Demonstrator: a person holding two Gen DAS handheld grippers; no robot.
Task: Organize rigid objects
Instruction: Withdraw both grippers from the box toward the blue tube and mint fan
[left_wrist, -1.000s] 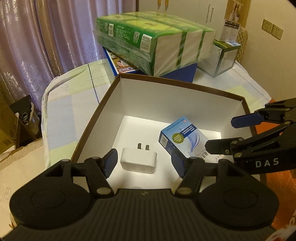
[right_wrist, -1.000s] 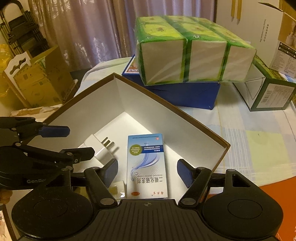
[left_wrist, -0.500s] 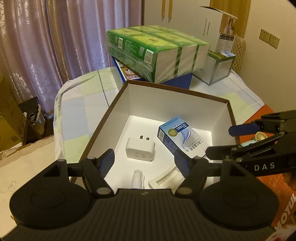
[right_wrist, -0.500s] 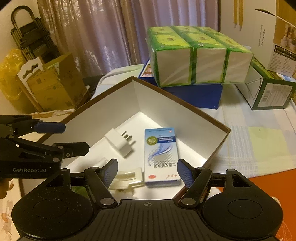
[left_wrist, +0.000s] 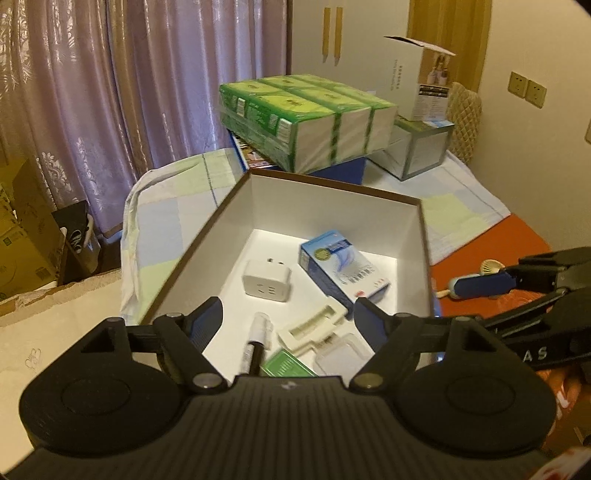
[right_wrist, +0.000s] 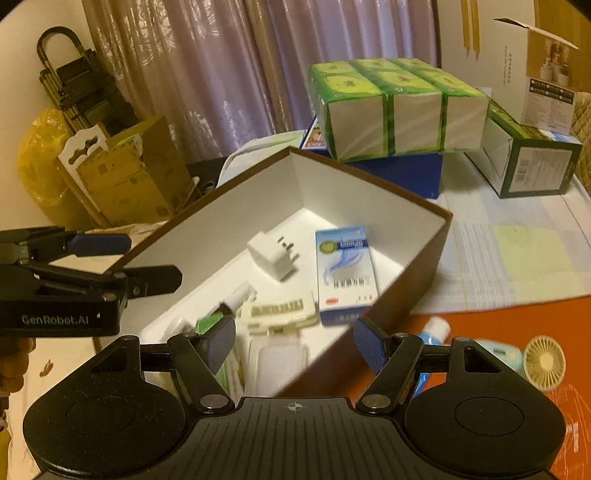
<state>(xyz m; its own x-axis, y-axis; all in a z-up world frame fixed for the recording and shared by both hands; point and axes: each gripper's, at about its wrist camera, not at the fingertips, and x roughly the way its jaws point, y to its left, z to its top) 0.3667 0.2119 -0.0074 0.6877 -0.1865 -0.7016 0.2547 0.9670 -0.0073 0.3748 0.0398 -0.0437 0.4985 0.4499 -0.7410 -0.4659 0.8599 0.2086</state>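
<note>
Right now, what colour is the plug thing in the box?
White. The plug adapter shows best in the left wrist view.

"GenRobot.AI" stands in pale letters on the black side of the left gripper, at the left edge of the right wrist view. On the right gripper, seen at the right of the left wrist view, only the letters "AS" show on its black body. The blue-and-white box in the open carton carries printed characters too small and blurred to read
</note>
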